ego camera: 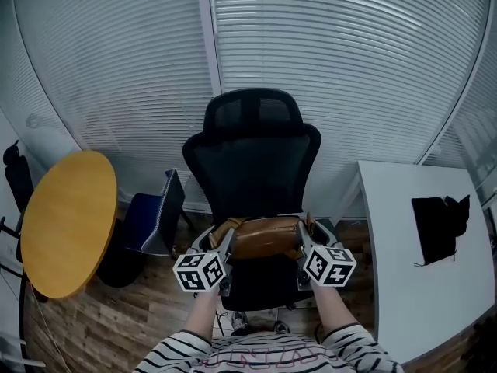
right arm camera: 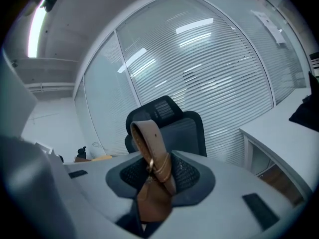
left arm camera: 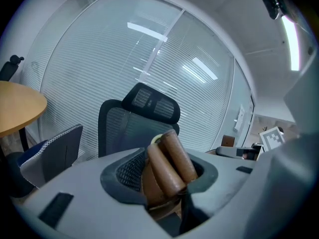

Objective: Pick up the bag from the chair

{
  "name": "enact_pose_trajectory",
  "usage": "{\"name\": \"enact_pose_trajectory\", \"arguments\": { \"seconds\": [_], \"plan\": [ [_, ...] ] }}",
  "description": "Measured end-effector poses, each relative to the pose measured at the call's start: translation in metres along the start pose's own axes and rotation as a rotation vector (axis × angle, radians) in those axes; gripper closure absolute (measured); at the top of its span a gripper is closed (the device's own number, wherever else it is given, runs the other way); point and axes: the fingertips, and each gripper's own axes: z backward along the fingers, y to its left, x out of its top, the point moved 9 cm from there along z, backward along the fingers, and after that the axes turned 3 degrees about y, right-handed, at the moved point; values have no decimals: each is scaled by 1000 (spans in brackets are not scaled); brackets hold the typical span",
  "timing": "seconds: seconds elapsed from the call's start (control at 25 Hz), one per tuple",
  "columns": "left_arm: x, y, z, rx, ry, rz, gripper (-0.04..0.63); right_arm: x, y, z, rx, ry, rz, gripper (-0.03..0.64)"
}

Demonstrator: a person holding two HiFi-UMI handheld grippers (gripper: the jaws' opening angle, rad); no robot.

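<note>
A brown leather bag (ego camera: 265, 236) hangs between my two grippers, lifted just above the seat of the black mesh office chair (ego camera: 252, 162). My left gripper (ego camera: 225, 243) is shut on the bag's left end, where its rolled brown handles (left arm camera: 167, 168) stick up between the jaws. My right gripper (ego camera: 305, 242) is shut on the bag's right end, with a tan buckled strap (right arm camera: 152, 161) looping up out of the jaws. In both gripper views the chair's backrest (left arm camera: 137, 121) (right arm camera: 169, 121) stands behind the held leather.
A round wooden table (ego camera: 68, 220) stands at the left, with a blue chair (ego camera: 155, 216) between it and the office chair. A white desk (ego camera: 423, 247) with a black item (ego camera: 439, 216) on it is at the right. Window blinds (ego camera: 342, 68) run behind.
</note>
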Motion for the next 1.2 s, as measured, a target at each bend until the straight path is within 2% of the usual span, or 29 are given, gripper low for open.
{"name": "enact_pose_trajectory", "arguments": {
  "seconds": [0.48, 1.2],
  "plan": [
    [24, 1, 15, -34, -24, -37, 403, 13, 23, 13, -16, -50, 10, 479],
    [43, 22, 8, -95, -17, -100, 408, 5, 44, 11, -71, -94, -24, 480]
  ]
}}
